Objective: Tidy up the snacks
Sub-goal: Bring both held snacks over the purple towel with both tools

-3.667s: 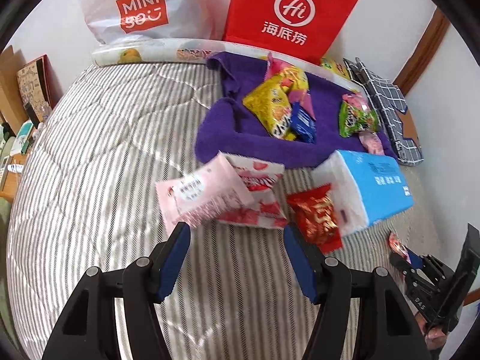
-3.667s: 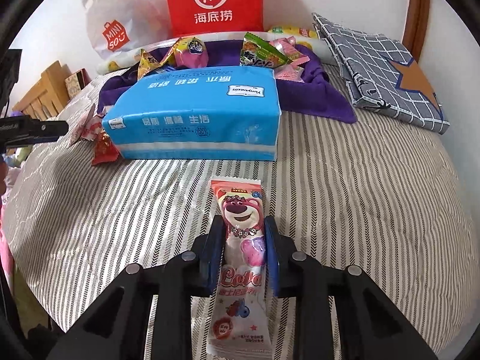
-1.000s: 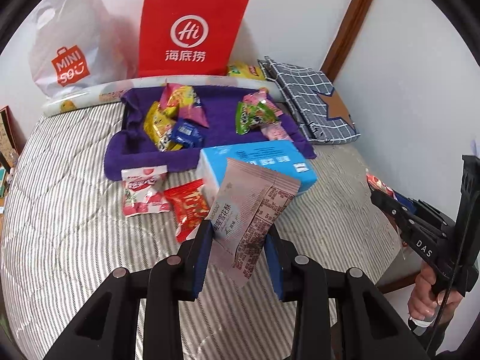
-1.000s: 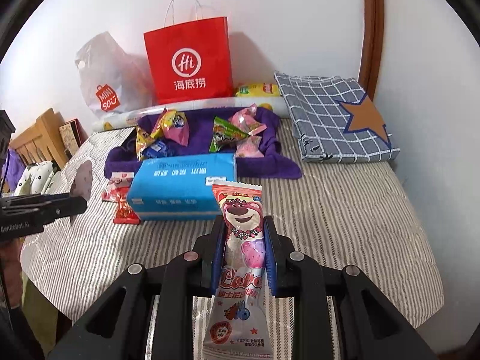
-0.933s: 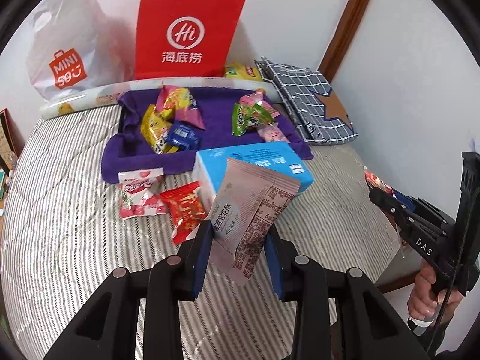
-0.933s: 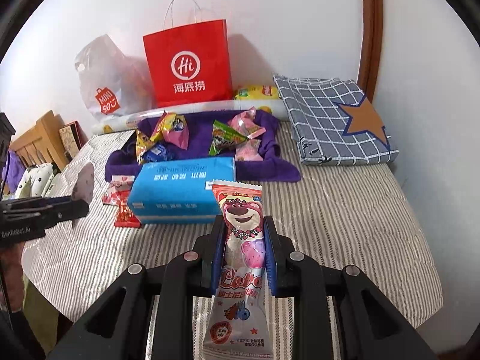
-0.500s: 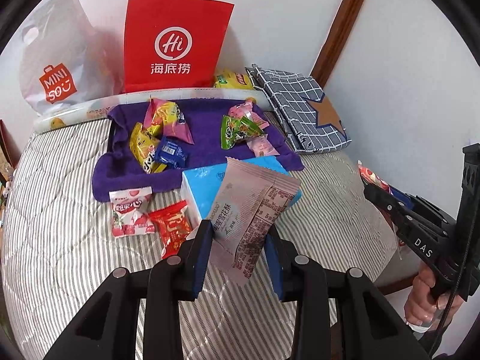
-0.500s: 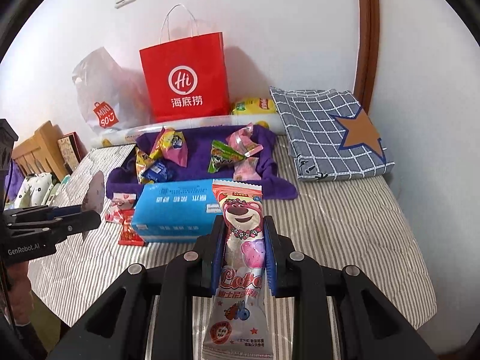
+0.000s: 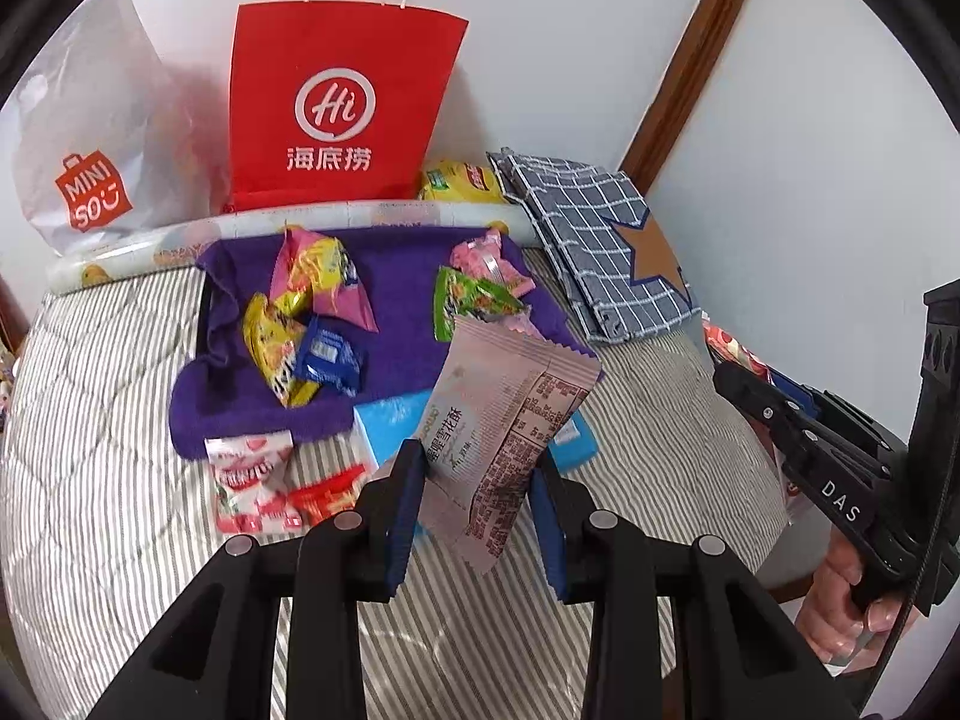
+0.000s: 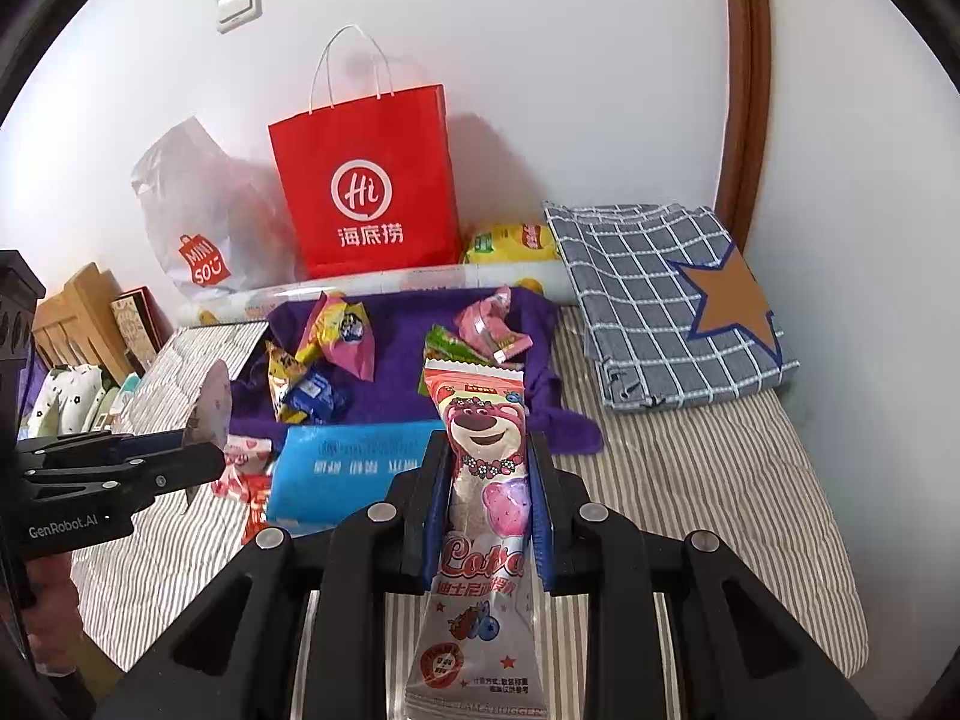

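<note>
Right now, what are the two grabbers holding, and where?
Left gripper pinches the pink snack packet by its lower half; right gripper squeezes the bear lollipop packet around its middle.

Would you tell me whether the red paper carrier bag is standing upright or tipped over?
Upright: the red paper carrier bag stands with its handles on top.

Beside the fuzzy purple towel [image 10: 390, 372], glossy paper is seen on the red bag [image 10: 366, 180]; crinkled shiny plastic film wraps the snacks [image 9: 300, 324]; striped quilted cloth covers the bed [image 9: 90, 420].
</note>
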Demonstrator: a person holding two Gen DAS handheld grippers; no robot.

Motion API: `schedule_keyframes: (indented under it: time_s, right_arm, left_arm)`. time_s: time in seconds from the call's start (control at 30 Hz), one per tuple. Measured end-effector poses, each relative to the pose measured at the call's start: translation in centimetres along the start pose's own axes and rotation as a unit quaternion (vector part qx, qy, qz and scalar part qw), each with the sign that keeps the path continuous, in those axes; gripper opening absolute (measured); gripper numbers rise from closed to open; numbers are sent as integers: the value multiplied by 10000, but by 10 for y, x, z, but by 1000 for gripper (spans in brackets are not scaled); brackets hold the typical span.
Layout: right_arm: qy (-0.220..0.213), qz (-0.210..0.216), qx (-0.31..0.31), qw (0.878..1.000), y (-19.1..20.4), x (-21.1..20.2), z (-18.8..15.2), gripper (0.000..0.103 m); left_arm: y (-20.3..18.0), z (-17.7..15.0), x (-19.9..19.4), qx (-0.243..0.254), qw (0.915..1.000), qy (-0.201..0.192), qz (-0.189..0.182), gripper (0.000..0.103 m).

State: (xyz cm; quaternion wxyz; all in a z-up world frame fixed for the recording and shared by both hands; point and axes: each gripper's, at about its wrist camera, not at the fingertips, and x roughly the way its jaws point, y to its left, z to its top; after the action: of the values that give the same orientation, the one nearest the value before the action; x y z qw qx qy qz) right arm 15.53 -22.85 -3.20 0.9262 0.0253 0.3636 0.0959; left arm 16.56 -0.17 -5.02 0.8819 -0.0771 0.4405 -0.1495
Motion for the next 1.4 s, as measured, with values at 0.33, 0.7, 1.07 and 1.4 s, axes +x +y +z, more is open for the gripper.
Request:
schedule_keyframes:
  time_s: [0.33, 0.7, 1.07, 1.4]
  right_arm:
    - [-47, 28, -47, 10000, 5, 20, 30, 24]
    - [-24, 104, -135, 9999, 10, 47, 50, 24]
    - [125, 103, -79, 9998, 1, 93, 66, 24]
    - [373, 207, -120, 9990, 1, 149, 77, 24]
  left_arm:
    - [10, 27, 12, 5, 10000, 3, 46, 33]
    - [27, 50, 24, -95, 9998, 14, 165, 33]
    - [67, 70, 45, -384, 9985, 115, 375, 33]
    - [105, 83, 71, -664, 9961, 239, 531, 33]
